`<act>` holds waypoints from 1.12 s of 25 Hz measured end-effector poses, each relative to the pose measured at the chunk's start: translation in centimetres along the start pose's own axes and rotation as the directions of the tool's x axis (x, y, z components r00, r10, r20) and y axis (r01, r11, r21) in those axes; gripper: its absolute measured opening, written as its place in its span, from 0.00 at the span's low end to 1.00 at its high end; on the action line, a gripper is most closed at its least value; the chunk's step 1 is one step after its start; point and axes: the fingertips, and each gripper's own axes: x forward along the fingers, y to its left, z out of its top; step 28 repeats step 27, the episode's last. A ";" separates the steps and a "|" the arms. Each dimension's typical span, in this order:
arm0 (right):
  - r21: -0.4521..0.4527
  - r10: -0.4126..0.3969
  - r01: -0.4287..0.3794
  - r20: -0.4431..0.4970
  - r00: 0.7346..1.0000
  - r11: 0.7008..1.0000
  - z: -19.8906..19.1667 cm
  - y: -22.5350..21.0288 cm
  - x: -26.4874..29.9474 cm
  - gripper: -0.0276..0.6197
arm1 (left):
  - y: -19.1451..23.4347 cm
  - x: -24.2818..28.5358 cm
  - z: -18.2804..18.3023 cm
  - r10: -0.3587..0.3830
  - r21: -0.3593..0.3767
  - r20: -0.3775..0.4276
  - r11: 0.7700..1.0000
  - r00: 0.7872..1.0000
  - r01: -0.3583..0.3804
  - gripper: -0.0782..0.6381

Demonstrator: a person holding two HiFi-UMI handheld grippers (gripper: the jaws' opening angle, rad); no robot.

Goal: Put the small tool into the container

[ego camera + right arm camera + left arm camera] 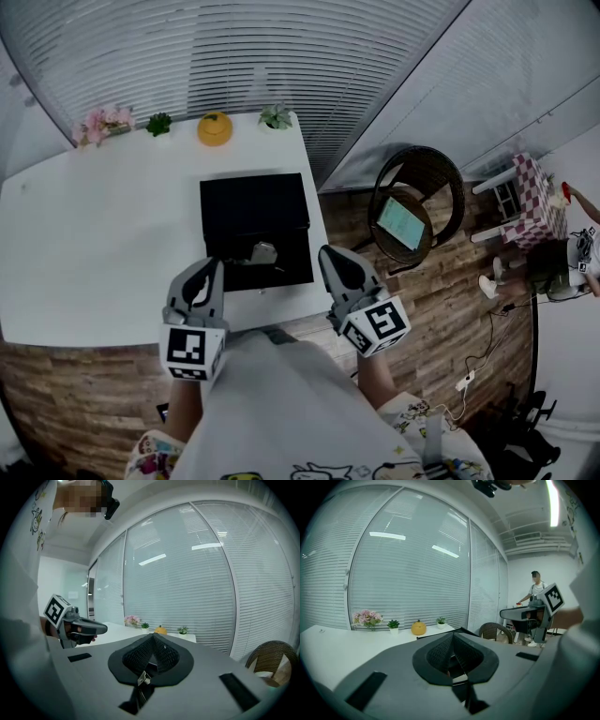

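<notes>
Holds left gripper [208, 270] and right gripper [328, 253] over the white tabletop's [94, 244] near edge, fingers pressed together, empty. Finds small silvery tool [263, 251] lying on flat black rectangular container [253, 202] just ahead. Notes pink flowers [101, 122] and yellow pumpkin-shaped ornament [215, 128] at the far edge.

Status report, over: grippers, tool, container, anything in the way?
Left gripper and right gripper shut, empty, at table's near edge. Silvery tool lies on open black container; inside or not unclear. Nothing seen blocking.
</notes>
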 end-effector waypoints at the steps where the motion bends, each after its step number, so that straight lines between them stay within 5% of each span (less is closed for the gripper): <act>1: -0.001 0.002 -0.002 -0.003 1.000 1.000 0.0 0.0 0.0 0.04 | 0.0 0.0 0.0 0.000 0.000 0.000 1.000 1.000 0.000 0.12; 28: -0.003 -0.001 0.001 -0.018 1.000 1.000 -0.3 -0.3 0.2 0.04 | -0.1 0.6 0.5 -0.004 0.005 -0.001 1.000 1.000 0.004 0.12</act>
